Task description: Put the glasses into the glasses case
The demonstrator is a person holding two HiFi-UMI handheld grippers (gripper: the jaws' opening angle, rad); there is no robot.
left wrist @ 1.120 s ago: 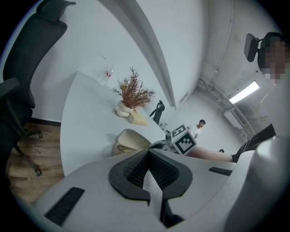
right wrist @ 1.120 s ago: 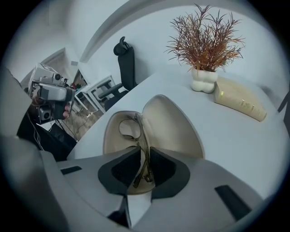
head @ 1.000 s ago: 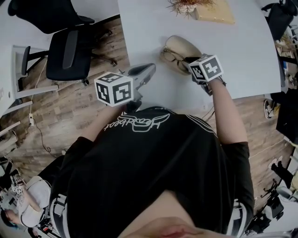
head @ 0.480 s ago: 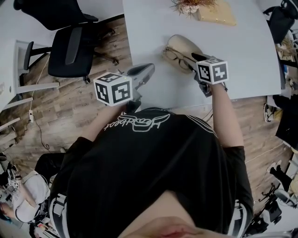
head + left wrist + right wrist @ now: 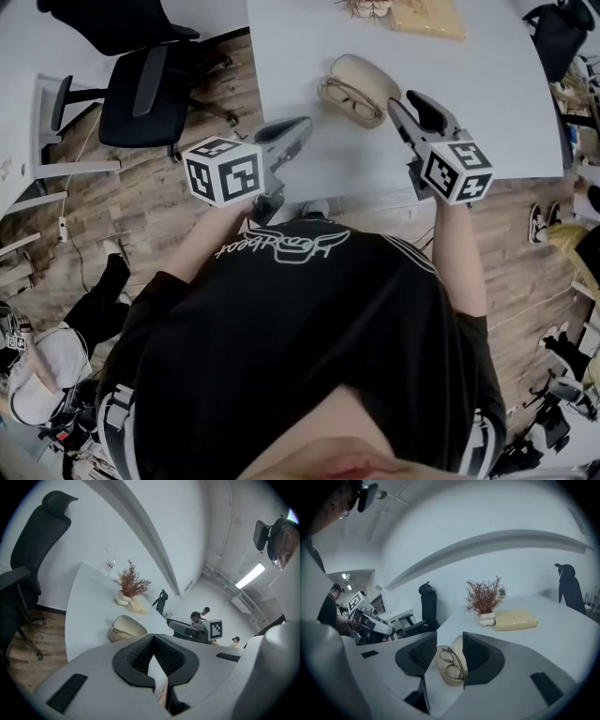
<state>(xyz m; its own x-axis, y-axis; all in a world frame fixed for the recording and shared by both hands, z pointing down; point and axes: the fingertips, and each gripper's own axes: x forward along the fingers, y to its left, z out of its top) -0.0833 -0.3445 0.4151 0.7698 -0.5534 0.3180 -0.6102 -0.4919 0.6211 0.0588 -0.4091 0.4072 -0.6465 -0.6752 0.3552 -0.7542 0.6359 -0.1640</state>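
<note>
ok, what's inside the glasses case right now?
The glasses lie in the open glasses case, lid up behind them. The lining beneath the frames is covered; nothing else shows inside.

Head view: the picture's top edge cuts off the dried plant (image 5: 364,7) and the yellow box (image 5: 427,15) at the worktop's (image 5: 506,84) far edge.

Left gripper view: the left tool (image 5: 152,639) hides the lower part of the glasses case (image 5: 125,627), and the glasses (image 5: 353,97) cannot be made out inside it there. The people (image 5: 199,616) beyond the worktop are too small to describe.

Right gripper view: the right tool (image 5: 447,656) covers both sides of the case.
</note>
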